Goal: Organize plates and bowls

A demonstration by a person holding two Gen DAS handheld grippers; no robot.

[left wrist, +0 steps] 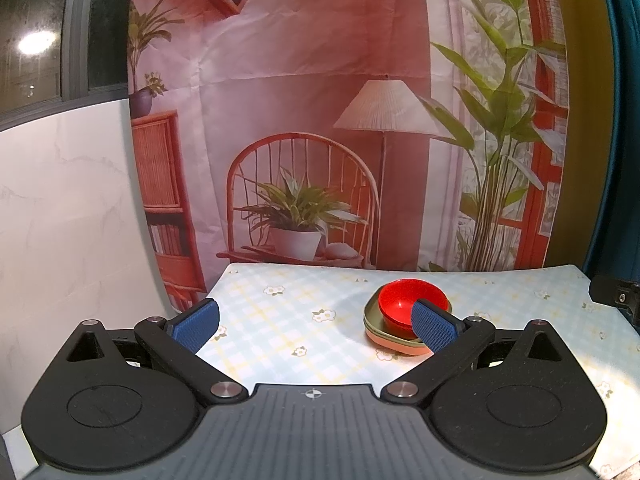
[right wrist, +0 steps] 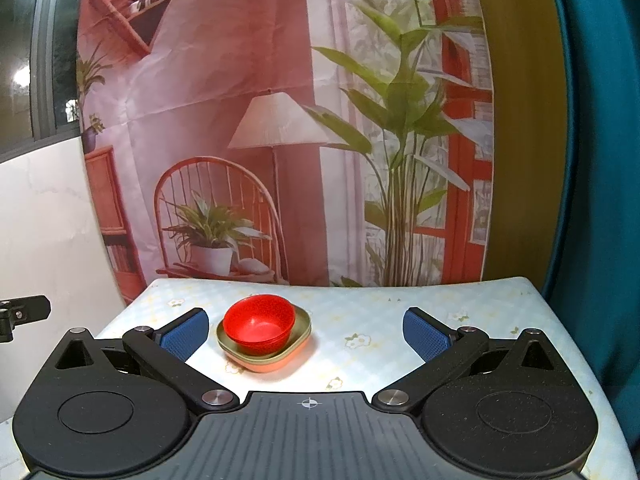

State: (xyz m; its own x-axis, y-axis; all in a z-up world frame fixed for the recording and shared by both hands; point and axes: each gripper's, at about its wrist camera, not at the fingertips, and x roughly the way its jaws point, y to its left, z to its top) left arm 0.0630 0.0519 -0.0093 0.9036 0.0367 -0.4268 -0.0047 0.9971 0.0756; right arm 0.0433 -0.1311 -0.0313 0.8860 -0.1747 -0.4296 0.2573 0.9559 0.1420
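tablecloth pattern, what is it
Pale blue and yellow check with small white flowers on the tablecloth; clearest in the right wrist view.

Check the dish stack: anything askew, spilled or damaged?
The red bowl sits tilted in the green plate, which rests on the orange plate. No spill or damage shows. Both grippers are open, away from the stack.
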